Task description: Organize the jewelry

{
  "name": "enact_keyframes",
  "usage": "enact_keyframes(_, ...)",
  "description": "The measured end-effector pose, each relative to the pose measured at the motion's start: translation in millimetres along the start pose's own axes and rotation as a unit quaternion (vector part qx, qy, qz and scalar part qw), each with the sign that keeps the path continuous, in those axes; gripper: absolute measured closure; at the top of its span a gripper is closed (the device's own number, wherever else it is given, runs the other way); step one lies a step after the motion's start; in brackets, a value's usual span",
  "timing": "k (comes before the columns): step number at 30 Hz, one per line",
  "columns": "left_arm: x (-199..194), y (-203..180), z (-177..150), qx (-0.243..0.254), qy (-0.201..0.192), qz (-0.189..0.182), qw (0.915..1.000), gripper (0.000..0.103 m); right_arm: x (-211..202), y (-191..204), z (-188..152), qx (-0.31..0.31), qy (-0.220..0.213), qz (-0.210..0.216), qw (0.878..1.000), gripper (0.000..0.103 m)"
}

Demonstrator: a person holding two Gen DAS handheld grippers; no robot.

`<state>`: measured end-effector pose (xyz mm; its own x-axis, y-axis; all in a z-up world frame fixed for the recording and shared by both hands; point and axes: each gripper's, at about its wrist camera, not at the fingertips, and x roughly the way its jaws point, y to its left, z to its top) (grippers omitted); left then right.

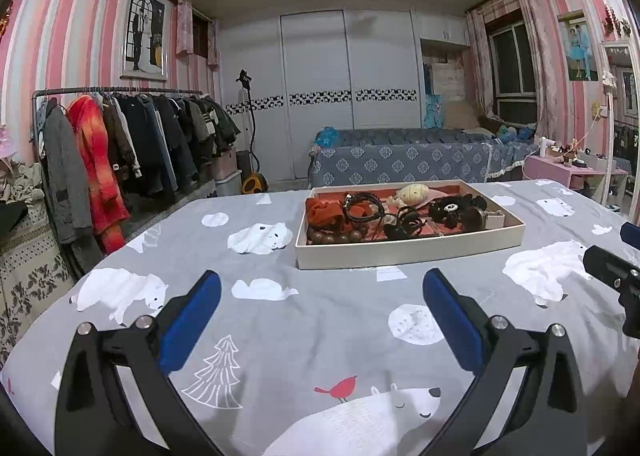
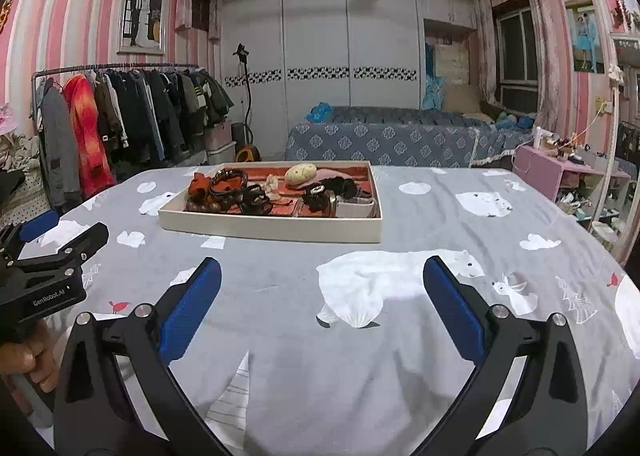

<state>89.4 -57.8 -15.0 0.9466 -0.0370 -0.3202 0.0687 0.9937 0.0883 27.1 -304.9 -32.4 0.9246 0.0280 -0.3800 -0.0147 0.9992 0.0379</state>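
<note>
Left wrist view: left gripper (image 1: 322, 290) jaws spread wide, empty. Right gripper (image 2: 322, 278) likewise. Shallow cream rectangular jewelry tray (image 1: 404, 250) rests on grey polar-bear bedspread (image 1: 304, 320), ahead of both grippers.

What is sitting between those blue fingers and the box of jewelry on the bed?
Nothing visible. Only bare bear-print sheet lies between the open left gripper and the jewelry tray, and likewise ahead of the open right gripper. Both are empty, and the tray's low near wall faces them, its top uncovered.
</note>
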Motion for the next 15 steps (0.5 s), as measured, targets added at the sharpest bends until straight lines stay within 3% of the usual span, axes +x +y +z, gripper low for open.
enact_keyframes(15, -0.2, 6.1, 0.7, -0.014, 0.001, -0.004, 0.9999, 0.005, -2.6, 3.1, -1.5, -0.015, -0.005, -0.004, 1.000, 0.005)
